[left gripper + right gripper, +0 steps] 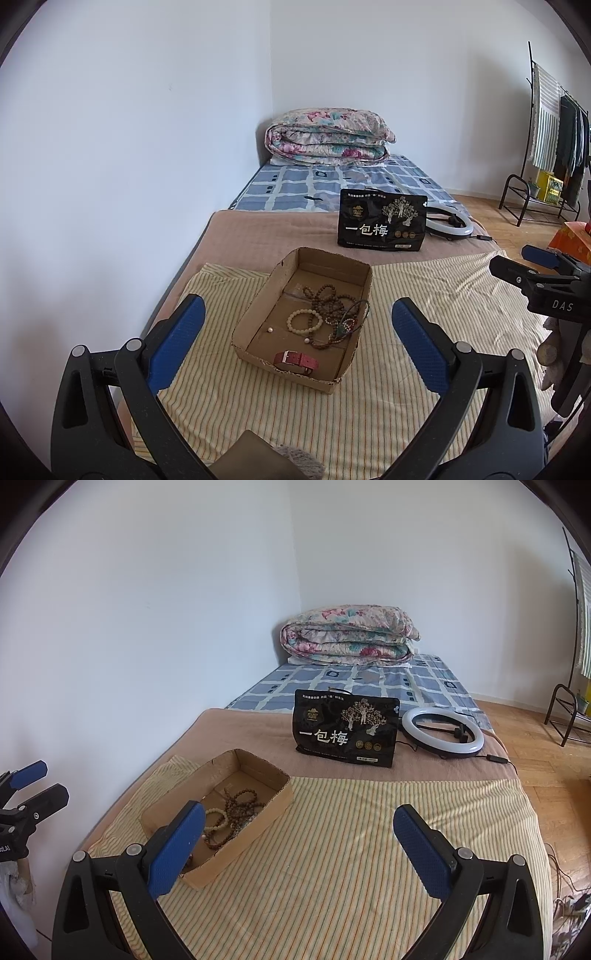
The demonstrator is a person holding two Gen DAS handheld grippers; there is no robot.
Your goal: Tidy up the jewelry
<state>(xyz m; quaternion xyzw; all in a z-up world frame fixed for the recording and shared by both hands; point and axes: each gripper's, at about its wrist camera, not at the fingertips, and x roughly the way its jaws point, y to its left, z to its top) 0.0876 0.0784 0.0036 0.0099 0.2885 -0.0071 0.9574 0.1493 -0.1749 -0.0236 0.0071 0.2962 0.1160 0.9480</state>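
Note:
A shallow cardboard tray (255, 306) (273, 797) sits on a striped cloth (424, 295) (351, 830) on the bed. Inside lie a cream bead bracelet (305, 322) (218, 821), a long brown bead strand (328, 301) (240, 801), a dark cord necklace (356, 312), a red watch strap (295, 362) and two loose pearls (269, 329). My left gripper (297, 345) hangs open just short of the tray, empty. Over the cloth to the tray's right, my right gripper (299, 849) is open and empty; it also shows at the right edge (543, 273).
A black snack pouch (382, 221) (345, 731) stands behind the tray, with a ring light (442, 734) and its cable beside it. A folded floral quilt (328, 136) lies at the bed's head. White wall runs along the left; a clothes rack (554, 140) stands far right.

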